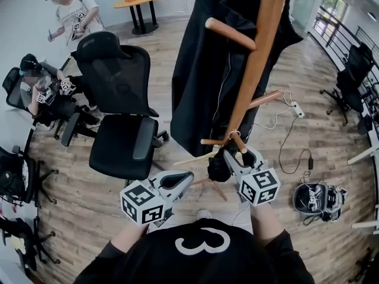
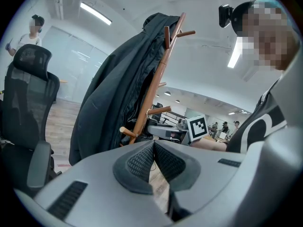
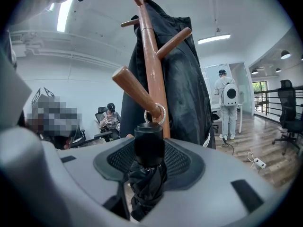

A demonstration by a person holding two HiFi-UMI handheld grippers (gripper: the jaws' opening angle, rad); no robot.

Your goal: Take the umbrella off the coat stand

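Hanging by a thin metal ring (image 3: 158, 113) from a low rounded peg (image 3: 135, 91) of the coat stand (image 3: 151, 56), the umbrella (image 3: 147, 148) is a folded bundle of crumpled black fabric topped with a smooth cylindrical cap. The right gripper (image 3: 149, 167) is clamped on it just below that cap, its meshed pads pressed against the cloth on both sides. The stand is a slim pole of reddish-brown wood with angled pegs, and a long black coat (image 3: 189, 89) with a zip is draped down its far side. The left gripper (image 2: 154, 148) is held lower and to the side, its textured pads closed together with nothing between them. A black mesh-backed office chair (image 1: 118, 99) stands on the plank floor (image 1: 296, 87) beside the stand.
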